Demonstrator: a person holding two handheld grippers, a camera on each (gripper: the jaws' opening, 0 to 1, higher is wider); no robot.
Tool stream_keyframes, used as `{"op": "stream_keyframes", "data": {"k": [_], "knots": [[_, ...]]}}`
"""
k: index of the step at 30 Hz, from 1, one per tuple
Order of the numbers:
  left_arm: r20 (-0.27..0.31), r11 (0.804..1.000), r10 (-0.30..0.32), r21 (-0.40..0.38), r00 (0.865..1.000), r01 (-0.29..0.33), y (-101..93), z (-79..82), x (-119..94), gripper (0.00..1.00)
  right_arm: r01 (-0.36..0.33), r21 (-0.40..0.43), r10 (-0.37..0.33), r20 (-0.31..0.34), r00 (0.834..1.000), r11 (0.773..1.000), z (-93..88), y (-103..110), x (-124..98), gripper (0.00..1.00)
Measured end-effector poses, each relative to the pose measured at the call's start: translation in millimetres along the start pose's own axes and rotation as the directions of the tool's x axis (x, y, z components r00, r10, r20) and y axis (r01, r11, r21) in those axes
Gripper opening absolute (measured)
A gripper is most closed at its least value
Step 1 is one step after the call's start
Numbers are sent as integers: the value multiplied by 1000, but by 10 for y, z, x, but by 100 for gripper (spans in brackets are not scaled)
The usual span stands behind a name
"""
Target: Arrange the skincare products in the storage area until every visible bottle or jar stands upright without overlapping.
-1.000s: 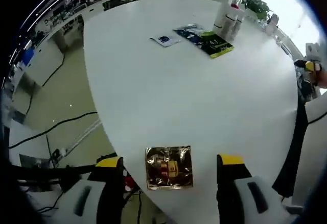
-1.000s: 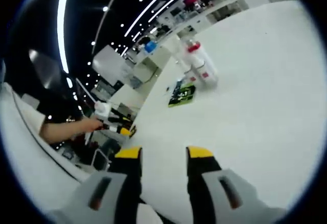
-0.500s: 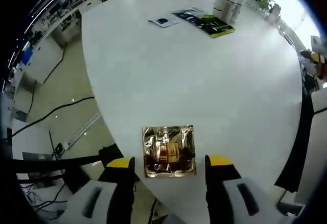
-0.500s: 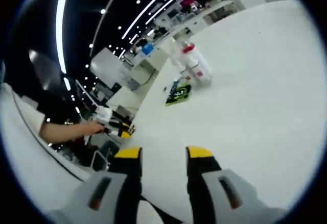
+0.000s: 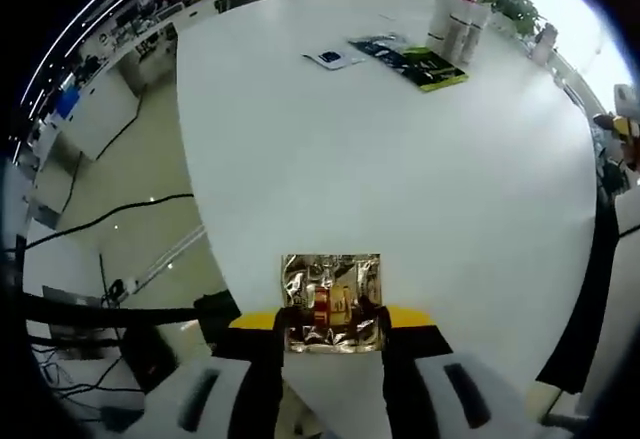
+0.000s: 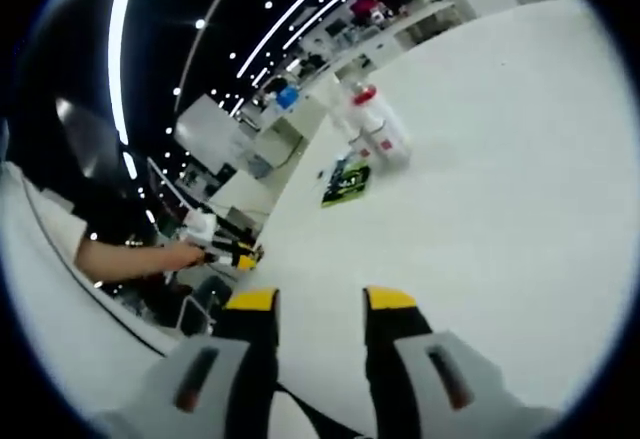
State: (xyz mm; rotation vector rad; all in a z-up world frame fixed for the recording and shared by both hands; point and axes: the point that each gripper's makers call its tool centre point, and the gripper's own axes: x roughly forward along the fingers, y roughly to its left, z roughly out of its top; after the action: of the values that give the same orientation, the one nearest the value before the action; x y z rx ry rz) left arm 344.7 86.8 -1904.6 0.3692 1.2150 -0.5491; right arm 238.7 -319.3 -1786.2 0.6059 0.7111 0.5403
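Yellow-tipped left gripper jaws, wide apart a second ago, now clamped on gold foil sachet at white table near edge. Right gripper parted, idle. Bottles upright, far off: sachet pickup under way.

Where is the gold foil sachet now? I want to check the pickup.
In the left gripper view, the shiny gold foil sachet lies near the white table's near edge, its lower edge between the left tongs' yellow tips, far from the green packet.
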Motion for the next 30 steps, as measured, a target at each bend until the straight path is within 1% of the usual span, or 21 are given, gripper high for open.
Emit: {"op": "stream_keyframes", "data": {"k": [5,11,12,13,14,15,16,17,18,19,20,21,22,23,24,25,26,27,28,29,30], "knots": [[-14,1000,-5,8,1000,5,-26,15,8,38,-2,0,2,-2,1000,1000,-3,-1,3,31],[-10,999,-34,3,999,34,-150,42,-1,38,-4,4,4,2,1000,1000,-7,-18,2,31],[-6,999,-37,16,999,37,-165,64,-13,27,-5,4,5,1,1000,1000,-12,-16,2,31],[-6,998,-50,29,999,50,-187,83,-37,11,-5,0,5,-1,1000,1000,-18,-13,4,31],[-9,998,-52,25,999,52,-197,86,-53,5,-5,-4,5,-5,1000,1000,-27,-13,7,31],[8,999,-50,20,999,50,-211,148,-92,9,-6,-9,6,-9,1000,1000,-37,-9,11,31],[33,998,-59,7,998,59,-244,214,-98,9,-8,-11,8,-10,1000,1000,-40,-9,14,31],[24,997,-75,4,997,75,-275,224,-97,10,-10,-11,10,-12,1000,1000,-46,-7,16,31],[16,997,-70,11,997,70,-278,225,-87,12,-11,-11,11,-14,1000,1000,-51,-1,14,31],[8,997,-56,45,998,55,-246,225,-85,16,-13,-11,13,-18,1000,1000,-56,4,12,31],[11,998,-45,44,999,44,-219,230,-84,20,-15,-14,14,-22,1000,1000,-57,7,5,31],[21,999,-33,42,999,32,-188,245,-89,26,-14,-18,13,-23,1000,1000,-55,5,-5,31],[44,999,-16,32,999,15,-126,278,-98,30,-10,-21,10,-22,1000,1000,-50,-9,-20,31],[48,1000,-12,26,999,11,-103,282,-103,34,-6,-21,6,-21,1000,1000,-46,-24,-33,31],[51,1000,9,16,999,-10,-26,286,-114,40,0,-12,0,-16,1000,1000,-42,-51,-53,31],[56,999,29,21,998,-30,54,295,-127,44,4,-2,-4,-12,1000,1000,-44,-64,-65,31],[58,999,36,22,998,-37,82,297,-130,48,5,2,-5,-11,1000,1000,-48,-68,-68,31],[54,998,50,26,997,-51,180,290,-137,52,8,4,-8,-12,1000,1000,-59,-66,-68,31],[51,998,51,25,997,-52,201,286,-135,55,10,5,-10,-15,1000,1000,-68,-63,-68,31],[41,999,49,16,998,-50,258,273,-130,57,11,2,-11,-19,1000,1000,-83,-55,-63,31],[22,999,33,-10,999,-33,284,241,-109,62,13,-1,-13,-23,1000,1000,-104,-55,-54,31]]}}
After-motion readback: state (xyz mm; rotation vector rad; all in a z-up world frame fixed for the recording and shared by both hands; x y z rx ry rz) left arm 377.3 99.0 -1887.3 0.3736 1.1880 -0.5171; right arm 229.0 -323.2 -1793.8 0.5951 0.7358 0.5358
